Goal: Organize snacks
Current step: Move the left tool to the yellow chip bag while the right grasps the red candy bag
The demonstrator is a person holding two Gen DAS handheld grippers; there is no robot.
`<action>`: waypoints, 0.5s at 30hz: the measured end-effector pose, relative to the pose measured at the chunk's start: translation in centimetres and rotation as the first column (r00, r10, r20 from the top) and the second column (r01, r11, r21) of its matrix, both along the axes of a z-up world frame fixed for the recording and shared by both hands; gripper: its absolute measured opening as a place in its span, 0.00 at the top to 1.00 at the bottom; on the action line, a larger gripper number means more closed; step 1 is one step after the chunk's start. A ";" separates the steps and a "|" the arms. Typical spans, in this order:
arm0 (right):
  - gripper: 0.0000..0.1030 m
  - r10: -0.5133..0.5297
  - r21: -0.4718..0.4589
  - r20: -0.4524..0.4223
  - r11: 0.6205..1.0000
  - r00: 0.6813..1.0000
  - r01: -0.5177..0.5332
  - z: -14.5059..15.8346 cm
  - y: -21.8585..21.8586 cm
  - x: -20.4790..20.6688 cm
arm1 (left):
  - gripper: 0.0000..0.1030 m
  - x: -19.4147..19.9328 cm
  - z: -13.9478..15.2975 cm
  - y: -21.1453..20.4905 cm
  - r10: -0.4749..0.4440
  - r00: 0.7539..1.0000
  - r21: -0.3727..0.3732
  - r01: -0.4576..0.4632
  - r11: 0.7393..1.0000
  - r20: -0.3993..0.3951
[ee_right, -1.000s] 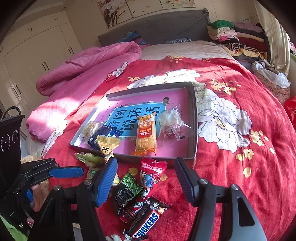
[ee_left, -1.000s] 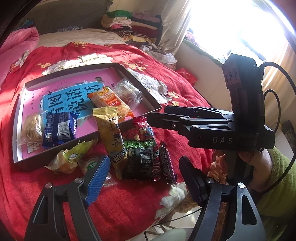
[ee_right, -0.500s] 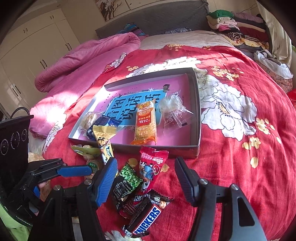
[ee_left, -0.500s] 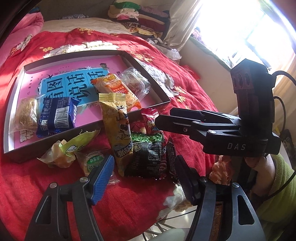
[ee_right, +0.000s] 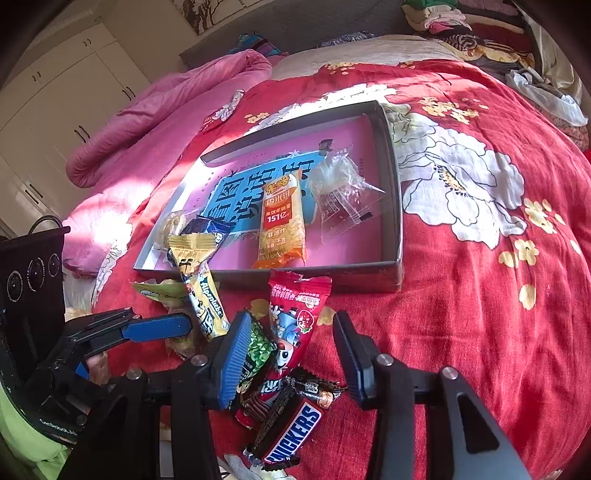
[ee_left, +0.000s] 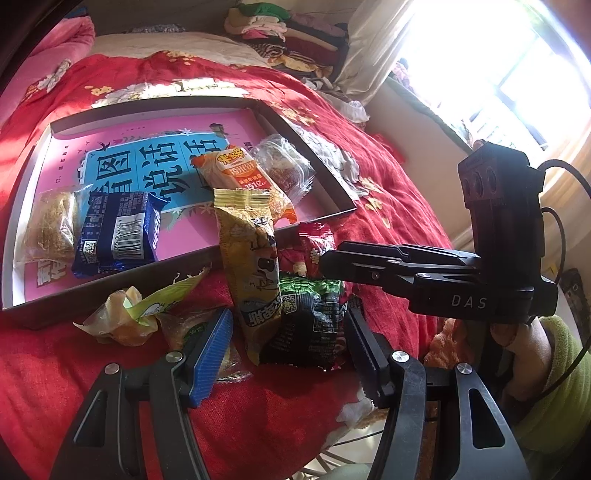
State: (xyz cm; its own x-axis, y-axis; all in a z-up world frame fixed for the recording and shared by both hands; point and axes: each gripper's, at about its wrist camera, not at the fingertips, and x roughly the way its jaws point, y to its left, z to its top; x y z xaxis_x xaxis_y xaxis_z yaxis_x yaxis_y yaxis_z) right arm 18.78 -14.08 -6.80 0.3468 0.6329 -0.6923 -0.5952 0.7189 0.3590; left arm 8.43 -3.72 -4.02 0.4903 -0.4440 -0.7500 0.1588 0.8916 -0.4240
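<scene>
A shallow grey box (ee_left: 184,262) (ee_right: 397,192) with a pink bottom lies on the red bedspread. It holds an orange rice-cracker pack (ee_right: 282,221), a clear wrapped snack (ee_right: 343,199), a blue pack (ee_left: 114,232) and a brown cake (ee_left: 51,225). In front of it lie a yellow Alpenliebe pack (ee_left: 251,273) (ee_right: 201,288), a green-black pack (ee_left: 306,317), a red pack (ee_right: 295,317) and a Snickers bar (ee_right: 291,432). My left gripper (ee_left: 288,354) is open over the yellow and green packs. My right gripper (ee_right: 291,354) is open around the red pack's lower end.
A crumpled yellow-green wrapper (ee_left: 129,314) lies beside the box's front wall. A pink quilt (ee_right: 166,110) is bunched at the far left, folded clothes (ee_left: 288,33) at the bed's head. The right gripper's body (ee_left: 443,284) is close beside my left gripper.
Both grippers have moved forward and lower toward the loose snacks in front of the box. Both stay open. No snack has moved.
</scene>
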 end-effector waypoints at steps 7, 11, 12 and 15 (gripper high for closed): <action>0.65 0.000 0.013 -0.060 1.000 0.998 0.001 -1.0 0.1 0.9 | 0.38 0.5 -0.2 0.2 0.013 1.000 -0.008 -0.013 1.000 -0.005; 0.68 0.004 0.020 -0.079 1.000 0.997 -0.003 -1.4 0.4 1.3 | 0.38 0.7 -0.3 0.3 0.018 1.000 -0.011 -0.018 1.000 -0.008; 0.68 0.005 0.021 -0.081 1.000 0.997 -0.004 -1.5 0.5 1.4 | 0.38 0.8 -0.3 0.3 0.019 1.000 -0.011 -0.019 1.000 -0.008; 0.70 0.009 0.023 -0.087 1.000 0.996 -0.007 -1.7 0.7 1.6 | 0.38 1.1 -0.4 0.4 0.024 1.000 -0.018 -0.024 1.000 -0.011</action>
State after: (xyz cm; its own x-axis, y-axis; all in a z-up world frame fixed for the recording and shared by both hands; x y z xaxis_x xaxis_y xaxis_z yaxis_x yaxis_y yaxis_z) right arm 20.36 -13.37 -8.53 0.2812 0.6515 -0.7046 -0.5667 0.7053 0.4259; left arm 9.55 -3.27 -4.43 0.4927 -0.4454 -0.7476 0.1323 0.8874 -0.4415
